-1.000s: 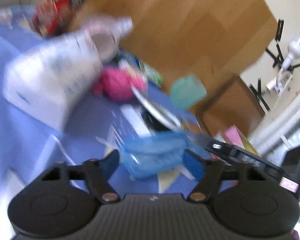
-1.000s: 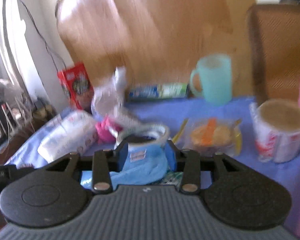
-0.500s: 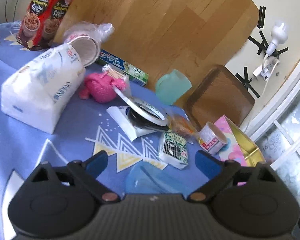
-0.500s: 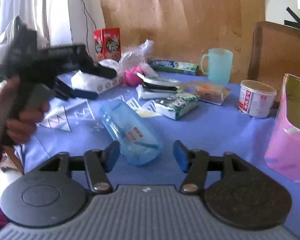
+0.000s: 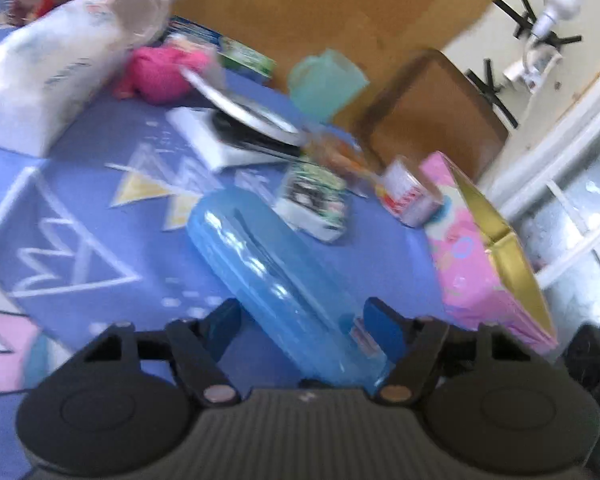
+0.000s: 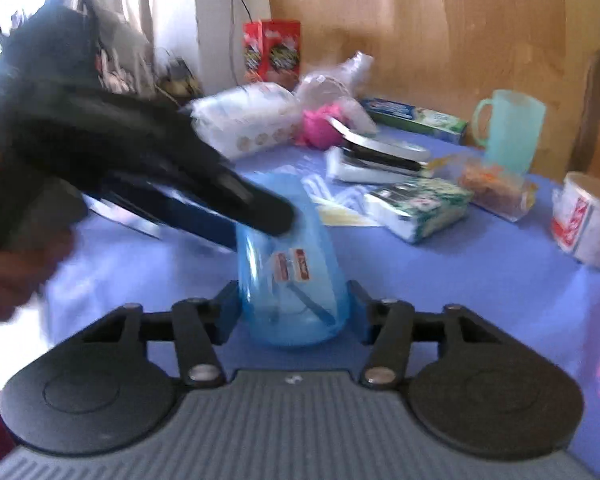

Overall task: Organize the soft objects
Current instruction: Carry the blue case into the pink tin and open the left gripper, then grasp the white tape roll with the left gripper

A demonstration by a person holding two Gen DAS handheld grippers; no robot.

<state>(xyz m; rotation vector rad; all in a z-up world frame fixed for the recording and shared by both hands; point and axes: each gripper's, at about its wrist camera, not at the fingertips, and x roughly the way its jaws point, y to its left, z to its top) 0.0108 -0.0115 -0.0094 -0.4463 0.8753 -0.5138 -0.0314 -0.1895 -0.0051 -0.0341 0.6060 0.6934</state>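
A long translucent blue case [image 5: 272, 276] lies on the blue tablecloth [image 5: 80, 184]. My left gripper [image 5: 302, 326] straddles one end of it. Its jaws are closing: the right pad touches the case and a thin gap shows at the left pad. In the right wrist view the case [image 6: 292, 280] points away from me, and my right gripper [image 6: 292, 308] is closing with both pads against its near end. The left gripper [image 6: 256, 228], held by a hand, reaches over the far end. A pink plush [image 5: 160, 72] lies beside a white tissue pack [image 5: 48, 80].
A green-and-white packet [image 6: 416, 204], a snack bag [image 6: 496, 188], a teal mug [image 6: 508, 128] and a paper tub [image 6: 584, 220] stand beyond the case. A pink box with a gold lining [image 5: 484, 264] is at the right. A red carton [image 6: 272, 52] stands at the back.
A second ago both grippers held the case. Half a second ago it lay on the cloth with both jaws wide. Now both have narrowed around it, the left gripper nearer its far end.
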